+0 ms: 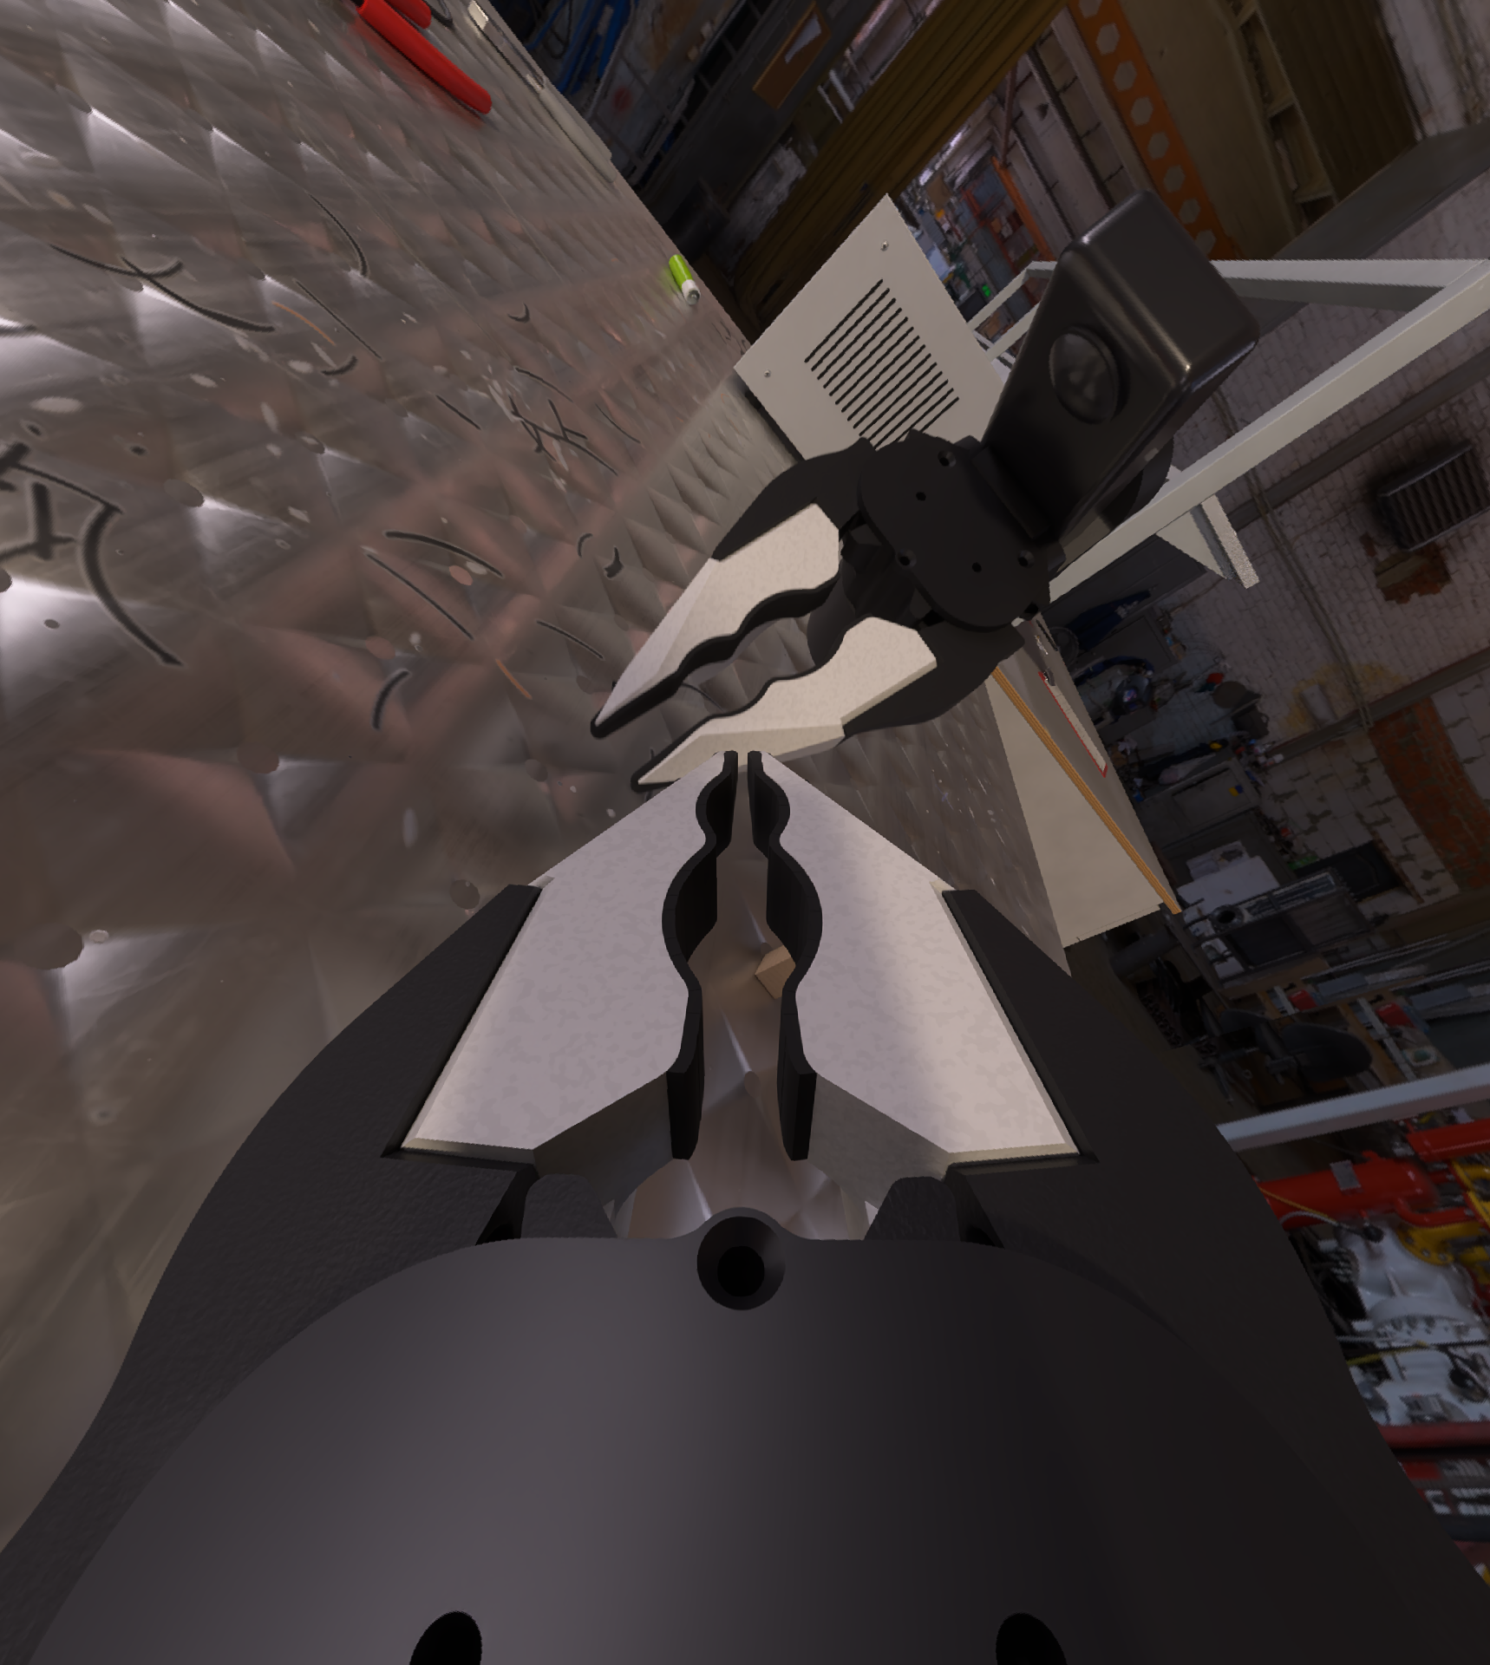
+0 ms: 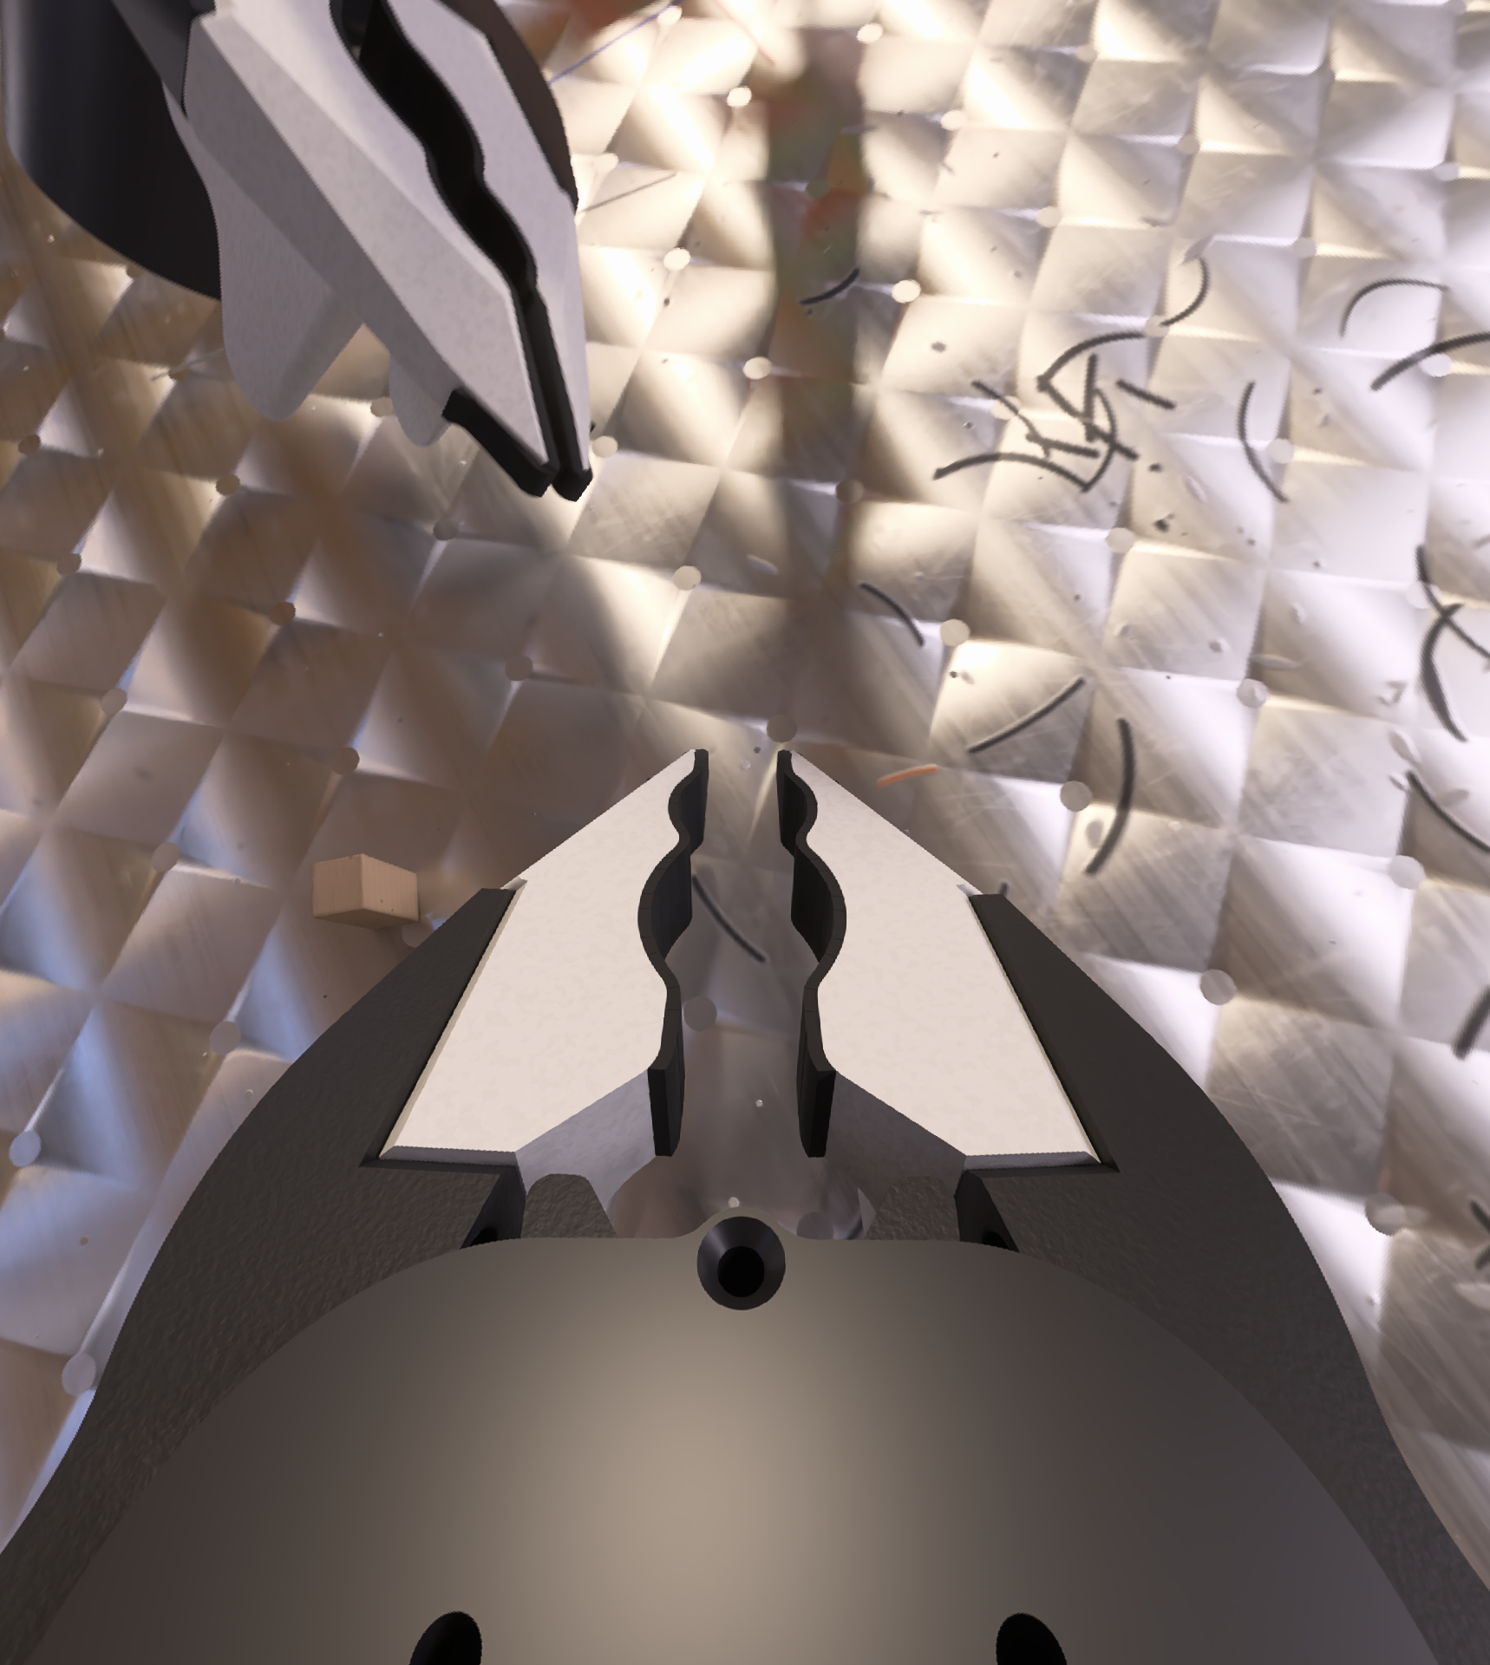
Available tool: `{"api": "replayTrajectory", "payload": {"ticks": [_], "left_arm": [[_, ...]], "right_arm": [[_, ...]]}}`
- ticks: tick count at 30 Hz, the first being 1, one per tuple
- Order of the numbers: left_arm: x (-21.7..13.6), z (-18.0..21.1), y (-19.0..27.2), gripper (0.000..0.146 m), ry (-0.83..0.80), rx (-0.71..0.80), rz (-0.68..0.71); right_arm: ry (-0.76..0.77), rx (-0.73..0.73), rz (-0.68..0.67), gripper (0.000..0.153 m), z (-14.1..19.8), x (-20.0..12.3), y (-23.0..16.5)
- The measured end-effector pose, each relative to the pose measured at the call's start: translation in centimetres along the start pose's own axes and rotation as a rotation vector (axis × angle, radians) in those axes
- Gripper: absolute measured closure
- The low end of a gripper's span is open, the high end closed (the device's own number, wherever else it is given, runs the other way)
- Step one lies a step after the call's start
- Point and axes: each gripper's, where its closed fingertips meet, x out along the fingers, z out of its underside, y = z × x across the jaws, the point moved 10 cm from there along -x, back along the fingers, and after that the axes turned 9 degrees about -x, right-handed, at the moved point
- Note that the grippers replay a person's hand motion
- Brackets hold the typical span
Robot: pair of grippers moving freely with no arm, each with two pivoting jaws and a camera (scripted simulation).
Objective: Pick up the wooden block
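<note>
Wooden block lies ungripped on metal table; left gripper fingers nearly closed; right gripper fingers slightly parted.

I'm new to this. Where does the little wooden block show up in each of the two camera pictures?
Left wrist view: only a sliver of the wooden block shows, low in the centre, through the gap between this gripper's own fingers.
Right wrist view: the whole block lies on the table, just left of this gripper's left finger.
Shared landmark: the shiny quilted metal table with black curved marks.
</note>
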Motion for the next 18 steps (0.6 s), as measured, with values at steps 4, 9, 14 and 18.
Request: {"api": "replayTrajectory", "payload": {"ticks": [4, 9, 14, 18], "left_arm": [[0.1, 0.1, 0.1, 0.144, -0.012, 0.008, 0.004], [0.4, 0.2, 0.1, 0.144, -0.029, 0.017, -0.005], [0.6, 0.4, 0.2, 0.144, -0.047, 0.024, 0.000], [0.8, 0.6, 0.4, 0.144, -0.060, 0.024, 0.015]], "right_arm": [[0.044, 0.011, 0.061, 0.134, -0.1, -0.9, 0.7], [0.173, 0.103, 0.079, 0.136, -0.1, -2.3, 1.7], [0.357, 0.198, -0.054, 0.139, -0.5, -2.8, 1.5], [0.431, 0.271, -0.191, 0.138, -0.9, -2.4, 0.9]]}}
